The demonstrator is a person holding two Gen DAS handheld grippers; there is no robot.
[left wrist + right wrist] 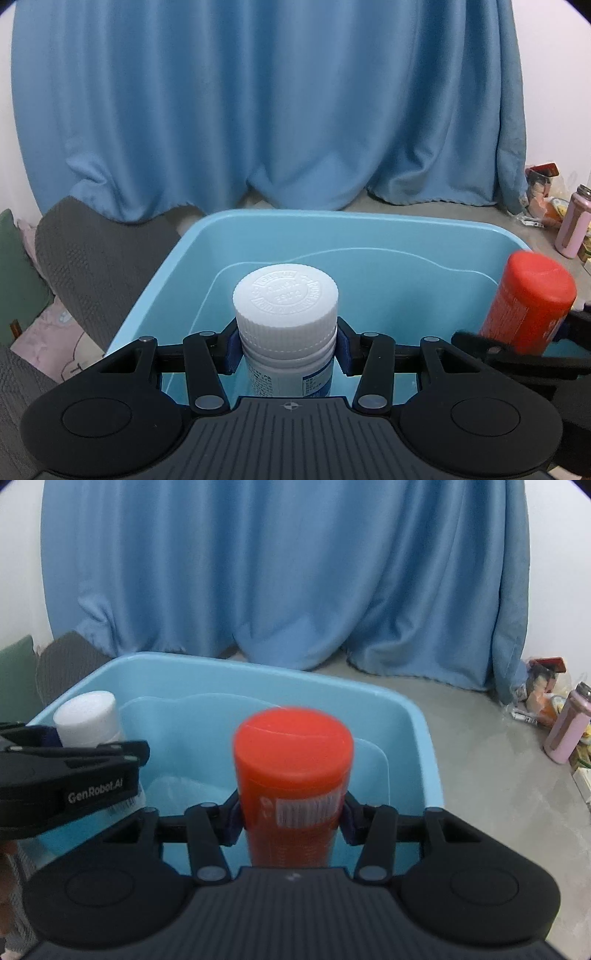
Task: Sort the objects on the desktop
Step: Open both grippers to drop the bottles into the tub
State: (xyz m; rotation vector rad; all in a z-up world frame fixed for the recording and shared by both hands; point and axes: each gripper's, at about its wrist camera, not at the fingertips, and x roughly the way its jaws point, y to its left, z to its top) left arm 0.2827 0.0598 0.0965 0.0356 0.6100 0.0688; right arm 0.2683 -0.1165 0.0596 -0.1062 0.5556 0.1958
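My left gripper (287,350) is shut on a white pill bottle (286,317) with a ribbed white cap and holds it upright over the left part of a light blue plastic bin (354,221). My right gripper (291,823) is shut on an orange-red bottle (293,768) with a barcode label, held upright over the same bin (424,731). The orange-red bottle also shows at the right of the left wrist view (524,299). The white bottle (86,720) and the left gripper (70,782) show at the left of the right wrist view.
A blue curtain (258,110) hangs behind the bin. A pink flask (565,727) and assorted packets (543,686) stand on the grey floor at the right. A grey knitted blanket (92,258) and cushions lie left of the bin.
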